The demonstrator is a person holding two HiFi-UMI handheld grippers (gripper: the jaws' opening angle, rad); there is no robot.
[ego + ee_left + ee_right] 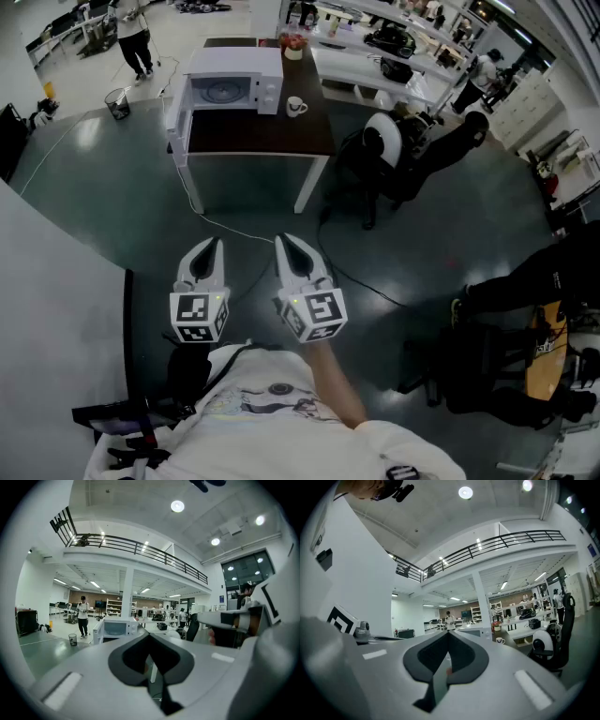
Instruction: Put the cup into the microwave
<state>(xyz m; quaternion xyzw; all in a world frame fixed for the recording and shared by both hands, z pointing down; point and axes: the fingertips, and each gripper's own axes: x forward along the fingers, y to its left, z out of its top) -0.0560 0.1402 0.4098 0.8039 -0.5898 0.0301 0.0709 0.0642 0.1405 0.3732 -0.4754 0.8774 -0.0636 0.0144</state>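
Observation:
A white cup (295, 106) stands on a dark-topped table (262, 133), just right of a white microwave (232, 90) whose door (176, 120) hangs open to the left. Both are far ahead across the floor. My left gripper (217, 243) and right gripper (281, 240) are held side by side low in the head view, pointing toward the table, both shut with nothing in them. The left gripper view shows the shut left gripper (149, 637) and the microwave (115, 628) beyond. The right gripper view shows the shut right gripper (449, 634), the microwave (471, 631) and the cup (500, 641).
A black office chair (398, 155) with a white headrest stands right of the table. A cable (234, 230) trails over the floor from the table. A wire bin (118, 101) and a standing person (136, 37) are at far left. White desks (375, 61) lie behind.

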